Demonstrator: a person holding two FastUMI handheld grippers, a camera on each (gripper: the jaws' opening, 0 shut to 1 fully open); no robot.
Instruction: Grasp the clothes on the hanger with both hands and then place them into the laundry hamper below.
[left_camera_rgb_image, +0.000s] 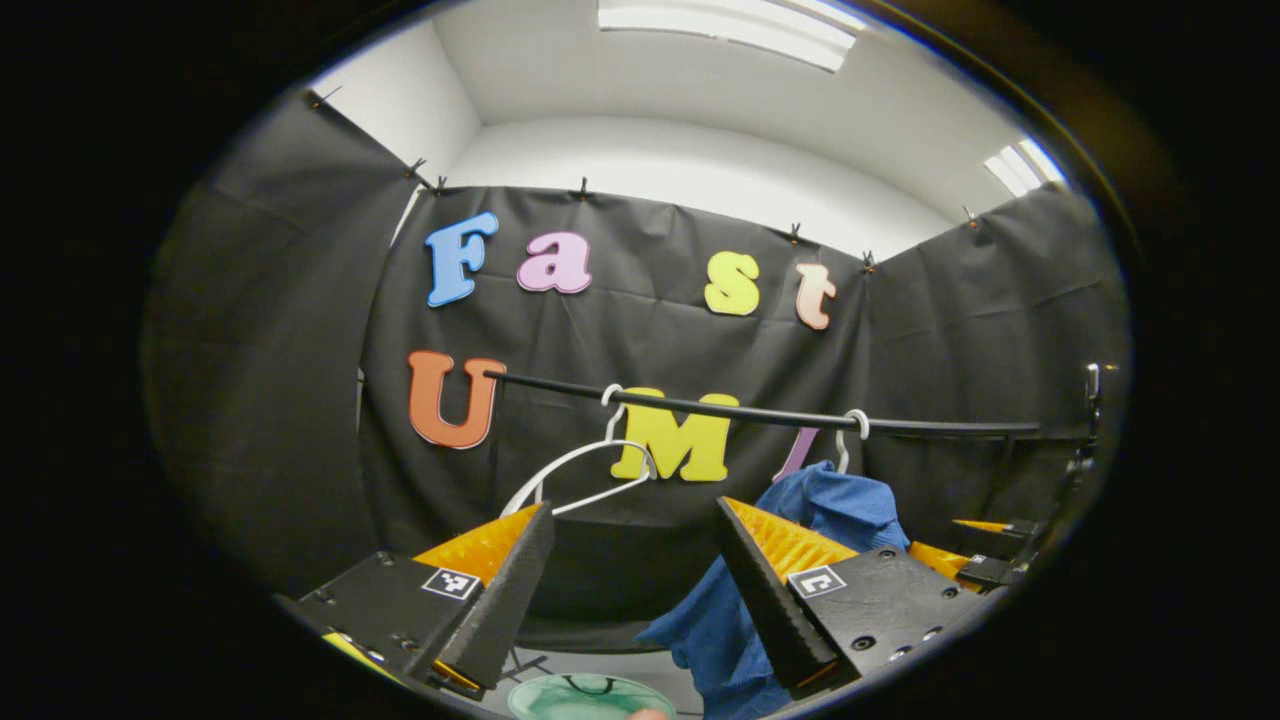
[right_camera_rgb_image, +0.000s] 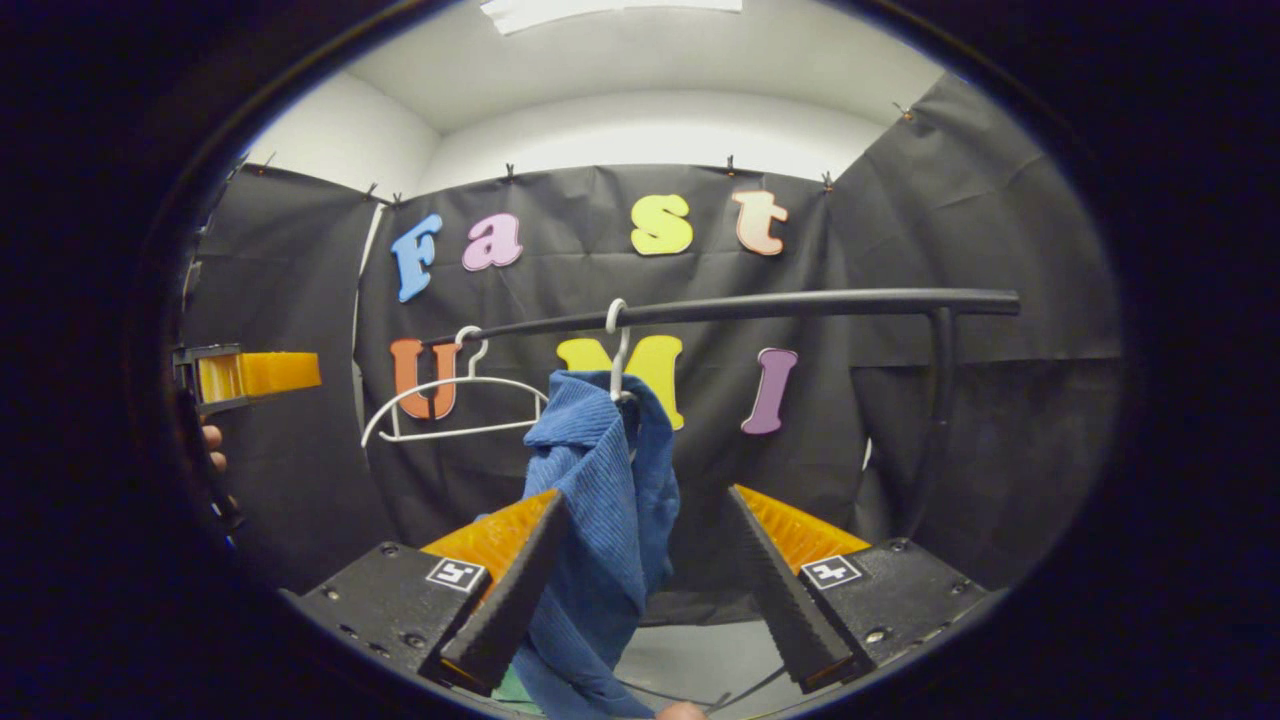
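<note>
A blue garment (right_camera_rgb_image: 600, 500) hangs bunched on a white hanger (right_camera_rgb_image: 618, 340) from the black rail (right_camera_rgb_image: 760, 305). In the right gripper view my right gripper (right_camera_rgb_image: 647, 495) is open, and the cloth hangs between its fingers, close to the left one. In the left gripper view my left gripper (left_camera_rgb_image: 632, 510) is open with nothing between its fingers. The blue garment (left_camera_rgb_image: 830, 500) sits behind its right finger, under the hanger hook (left_camera_rgb_image: 855, 420). The left gripper (right_camera_rgb_image: 250, 375) also shows far left in the right gripper view, held by a hand (right_camera_rgb_image: 212, 445).
An empty white hanger (left_camera_rgb_image: 580, 470) hangs on the rail (left_camera_rgb_image: 750, 412) left of the garment. The rail's upright post (right_camera_rgb_image: 940, 420) stands at the right. A green round object (left_camera_rgb_image: 590, 695) lies low between the left fingers. The right gripper (left_camera_rgb_image: 985, 545) shows far right.
</note>
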